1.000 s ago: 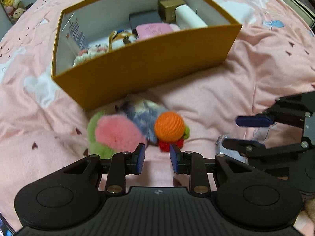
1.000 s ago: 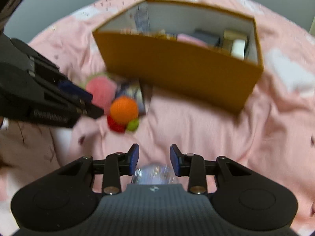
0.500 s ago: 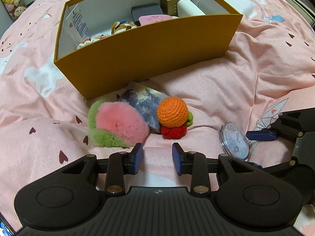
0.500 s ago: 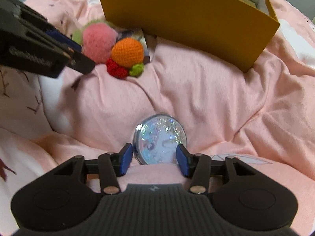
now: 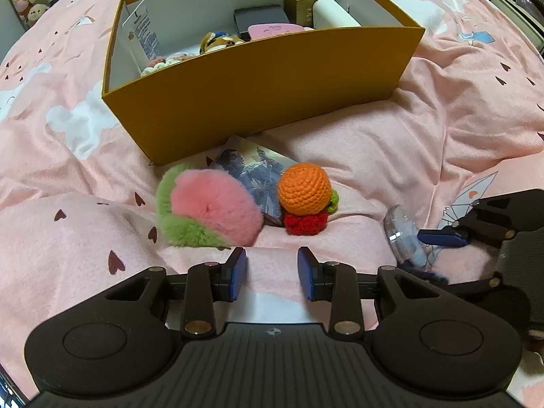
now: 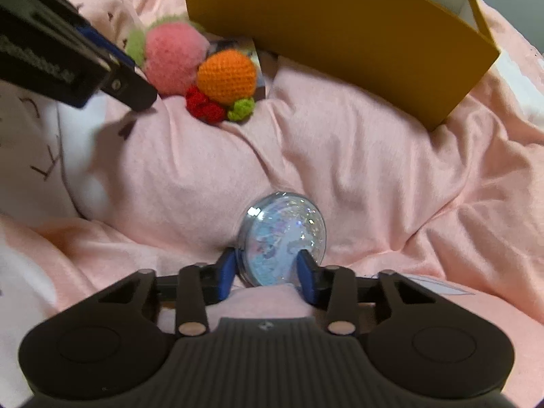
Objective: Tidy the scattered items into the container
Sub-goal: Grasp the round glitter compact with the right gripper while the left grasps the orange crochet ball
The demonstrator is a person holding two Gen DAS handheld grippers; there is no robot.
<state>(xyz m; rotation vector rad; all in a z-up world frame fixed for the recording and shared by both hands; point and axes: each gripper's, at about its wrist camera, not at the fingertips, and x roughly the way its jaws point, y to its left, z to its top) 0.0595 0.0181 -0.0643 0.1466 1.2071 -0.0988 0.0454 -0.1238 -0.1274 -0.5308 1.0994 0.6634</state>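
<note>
A round clear glitter disc (image 6: 282, 238) stands tipped on edge on the pink blanket. My right gripper (image 6: 267, 268) is closing on it, and both blue pads press its rim. The left wrist view shows the same disc (image 5: 403, 234) at the right. My left gripper (image 5: 272, 275) hovers open over bare blanket with nothing between its fingers. Just beyond it lie a pink and green pompom (image 5: 210, 210) and an orange crochet fruit toy (image 5: 304, 190). A picture card (image 5: 251, 166) lies under those two. Behind them stands the yellow box (image 5: 258, 78).
The box holds several items: a small plush (image 5: 217, 39), a pink case (image 5: 275, 30), a dark box, a gold box and a white roll. The rumpled pink blanket (image 6: 357, 156) forms folds between the disc and the box. Shelves stand at the far right edge.
My right gripper came down to the disc, opened around it and closed on its rim. The disc went from lying flat to standing on edge. My left gripper barely moved.
</note>
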